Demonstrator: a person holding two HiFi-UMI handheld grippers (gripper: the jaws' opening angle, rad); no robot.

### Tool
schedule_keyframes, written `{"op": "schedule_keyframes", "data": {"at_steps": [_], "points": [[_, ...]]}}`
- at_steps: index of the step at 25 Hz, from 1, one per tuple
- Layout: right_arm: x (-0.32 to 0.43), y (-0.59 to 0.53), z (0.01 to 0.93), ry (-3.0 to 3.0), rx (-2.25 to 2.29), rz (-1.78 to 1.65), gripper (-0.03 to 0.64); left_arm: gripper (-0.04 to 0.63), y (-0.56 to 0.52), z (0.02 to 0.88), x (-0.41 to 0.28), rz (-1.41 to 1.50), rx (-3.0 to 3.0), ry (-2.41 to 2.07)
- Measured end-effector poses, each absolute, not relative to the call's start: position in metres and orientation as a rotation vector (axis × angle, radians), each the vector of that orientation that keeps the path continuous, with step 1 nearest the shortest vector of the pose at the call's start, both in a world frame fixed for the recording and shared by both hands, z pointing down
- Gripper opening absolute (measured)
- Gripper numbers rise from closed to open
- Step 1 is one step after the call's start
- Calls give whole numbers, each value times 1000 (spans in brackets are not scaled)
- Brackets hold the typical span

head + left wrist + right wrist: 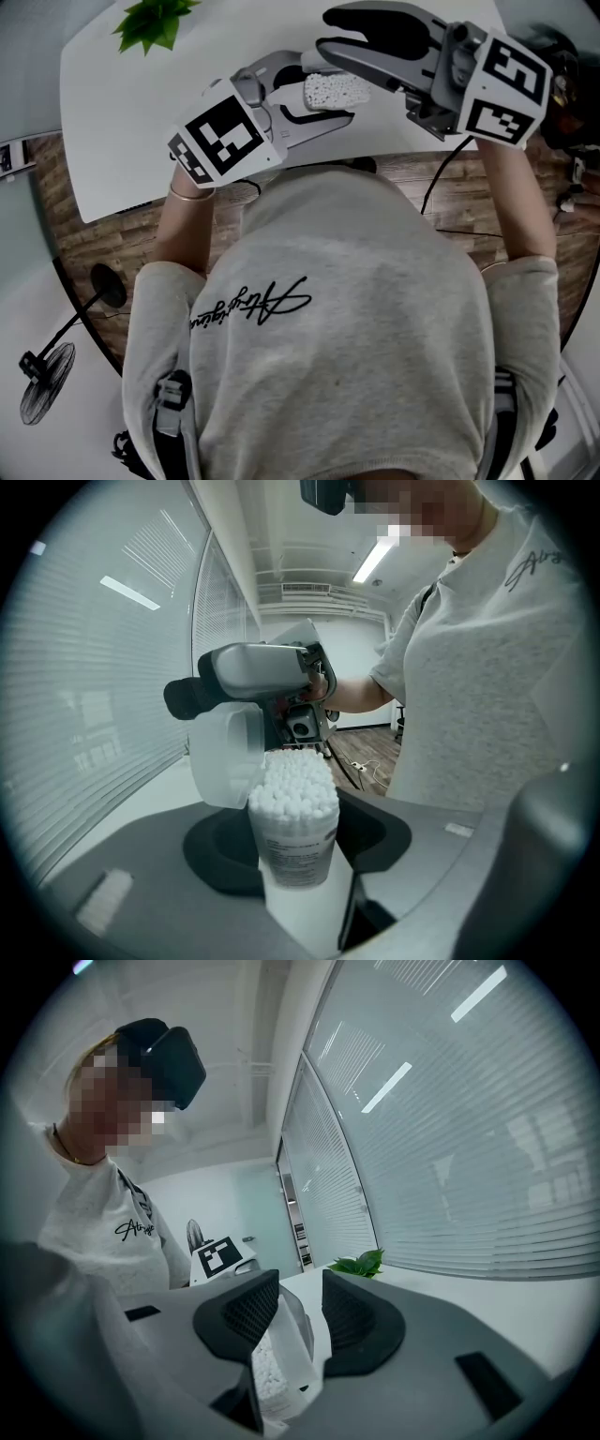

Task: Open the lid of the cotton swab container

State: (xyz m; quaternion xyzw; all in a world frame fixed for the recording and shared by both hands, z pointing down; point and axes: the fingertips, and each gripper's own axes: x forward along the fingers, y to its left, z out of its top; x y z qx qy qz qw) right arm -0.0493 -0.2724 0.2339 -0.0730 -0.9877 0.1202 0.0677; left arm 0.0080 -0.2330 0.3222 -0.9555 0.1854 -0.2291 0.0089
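Note:
A clear cotton swab container (pixel 295 841), packed with white swab heads, stands upright between the jaws of my left gripper (pixel 298 878), which is shut on its body. Its translucent lid (pixel 223 754) is flipped up and hangs open at the container's left side. My right gripper (pixel 300 1302) reaches over from the far side. The lid (pixel 292 1327) sits between its dark ribbed pads, close to the left pad, with a gap showing at the right pad. In the head view both grippers are raised above the table, the left gripper (pixel 342 94) holding the container (pixel 336 91) and the right gripper (pixel 328 31) just beyond it.
The white table (pixel 122 112) has a curved near edge close to the person's body. A green plant (pixel 155 21) stands at its far left. A floor fan (pixel 42 380) and a cable (pixel 441 178) lie on the wooden floor around the person.

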Motion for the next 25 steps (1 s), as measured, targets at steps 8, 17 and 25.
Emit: {"op": "schedule_keyframes", "data": {"at_steps": [8, 17, 25], "points": [[-49, -275, 228, -3020, -186, 330, 147, 202, -243, 325, 0, -697, -2985, 681], [-38, -277, 220, -3067, -126, 276, 149, 202, -256, 328, -14, -679, -2953, 868], [-20, -282, 217, -3148, 8, 275, 149, 202, -265, 313, -27, -623, -2866, 1075]]}}
